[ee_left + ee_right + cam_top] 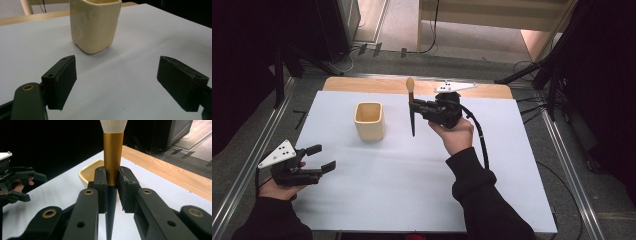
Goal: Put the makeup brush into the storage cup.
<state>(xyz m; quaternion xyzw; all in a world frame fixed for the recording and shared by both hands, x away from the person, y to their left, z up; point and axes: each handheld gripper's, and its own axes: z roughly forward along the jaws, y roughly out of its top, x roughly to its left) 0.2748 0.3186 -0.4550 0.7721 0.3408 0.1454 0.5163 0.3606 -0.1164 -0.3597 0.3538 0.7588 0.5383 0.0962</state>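
Note:
A makeup brush (411, 106) with a gold ferrule (113, 157), pale bristles and a black tapered handle stands upright in the air, bristles up. My right gripper (415, 109) is shut on it just right of the cream square cup (370, 120); in the right gripper view the pads (102, 187) clamp the ferrule's lower end. The cup (94, 23) stands upright on the white table sheet (412, 175), apparently with nothing inside. My left gripper (322, 158) rests at the table's left front, open with nothing between its jaws, pointed toward the cup.
A wooden table edge (377, 84) runs along the back. Black stands and cables (557, 75) flank the table on both sides. The cable of the right gripper (482, 140) trails over the person's dark sleeve.

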